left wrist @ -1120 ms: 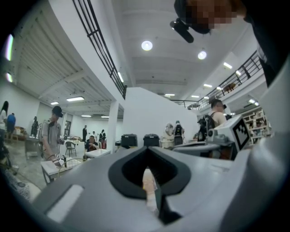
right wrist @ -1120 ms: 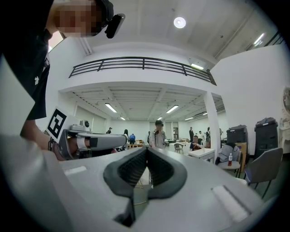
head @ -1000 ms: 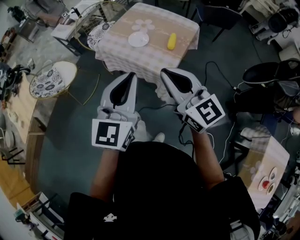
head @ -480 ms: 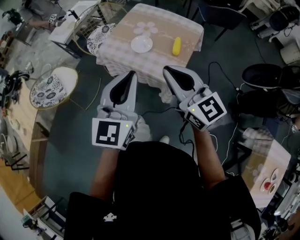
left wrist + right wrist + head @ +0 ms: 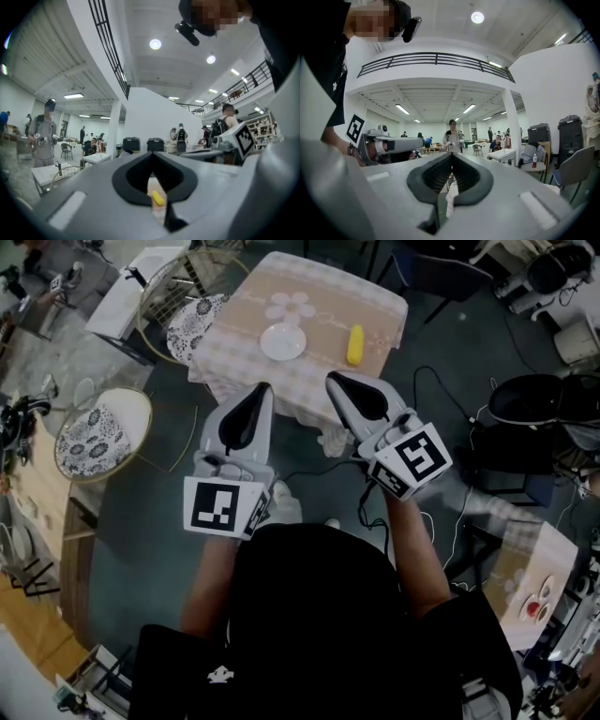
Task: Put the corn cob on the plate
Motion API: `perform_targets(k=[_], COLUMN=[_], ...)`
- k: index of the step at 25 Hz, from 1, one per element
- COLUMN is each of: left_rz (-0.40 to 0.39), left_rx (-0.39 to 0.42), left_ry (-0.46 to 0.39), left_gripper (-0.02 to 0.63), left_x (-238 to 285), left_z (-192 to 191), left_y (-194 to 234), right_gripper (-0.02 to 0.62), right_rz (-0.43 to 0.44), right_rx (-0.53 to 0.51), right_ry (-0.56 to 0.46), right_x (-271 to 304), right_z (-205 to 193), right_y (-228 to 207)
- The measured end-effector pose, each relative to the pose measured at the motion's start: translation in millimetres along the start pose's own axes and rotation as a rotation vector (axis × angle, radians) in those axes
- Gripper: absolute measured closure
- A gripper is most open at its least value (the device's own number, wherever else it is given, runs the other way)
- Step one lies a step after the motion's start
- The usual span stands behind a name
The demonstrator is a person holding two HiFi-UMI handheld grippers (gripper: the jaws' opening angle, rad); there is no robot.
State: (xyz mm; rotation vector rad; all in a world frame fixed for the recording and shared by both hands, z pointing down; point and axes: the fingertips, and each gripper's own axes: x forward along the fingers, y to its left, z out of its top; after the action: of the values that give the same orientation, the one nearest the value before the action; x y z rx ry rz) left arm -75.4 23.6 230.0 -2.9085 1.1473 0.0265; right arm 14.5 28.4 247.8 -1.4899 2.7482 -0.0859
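Note:
In the head view a yellow corn cob (image 5: 355,344) lies on a table with a checked cloth (image 5: 305,381), to the right of a white plate (image 5: 283,341) that has nothing on it. My left gripper (image 5: 262,390) and right gripper (image 5: 332,381) are held side by side over the floor, short of the table's near edge, both pointing at it. Both are shut with nothing in them. In the left gripper view, the corn cob (image 5: 158,198) shows small through the gap below the closed tips of the left gripper (image 5: 152,153). The right gripper (image 5: 452,154) has its jaws together too.
Two round wire chairs with patterned cushions (image 5: 92,418) (image 5: 199,317) stand left of the table, beside a white bench (image 5: 127,296). Black chairs (image 5: 534,395) and cables (image 5: 441,390) are on the right. Another small table (image 5: 525,577) is at the lower right. Several people stand in the hall.
The table with plate and corn has come closer and lower in the head view as I carry both grippers toward it. Both grippers stay shut.

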Motion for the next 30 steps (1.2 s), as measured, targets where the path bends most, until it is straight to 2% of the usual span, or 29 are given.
perform_targets(k=[10, 14, 20, 30], left_rz=[-0.027, -0.040, -0.053, -0.031], left_rx=[-0.030, -0.018, 0.018, -0.049], left_ry=[-0.013, -0.027, 0.013, -0.004], left_gripper=[0.598, 0.598, 0.598, 0.598], left_x=[18.1, 22.5, 21.3, 16.5], left_z=[-4.3, -3.7, -0.7, -3.1], left_y=[51.1, 65.5, 70.9, 79.4], right_gripper=[0.594, 0.594, 0.594, 0.594], right_rz=[-0.045, -0.052, -0.065, -0.091], right_rx=[-0.015, -0.026, -0.046, -0.054], right_ry=[0.013, 0.017, 0.001, 0.003], right_x=[46.2, 61.2, 79.9, 78.5], right_z=[2.9, 6.4, 14.9, 16.2], right_y=[-10.8, -9.2, -1.2, -9.4])
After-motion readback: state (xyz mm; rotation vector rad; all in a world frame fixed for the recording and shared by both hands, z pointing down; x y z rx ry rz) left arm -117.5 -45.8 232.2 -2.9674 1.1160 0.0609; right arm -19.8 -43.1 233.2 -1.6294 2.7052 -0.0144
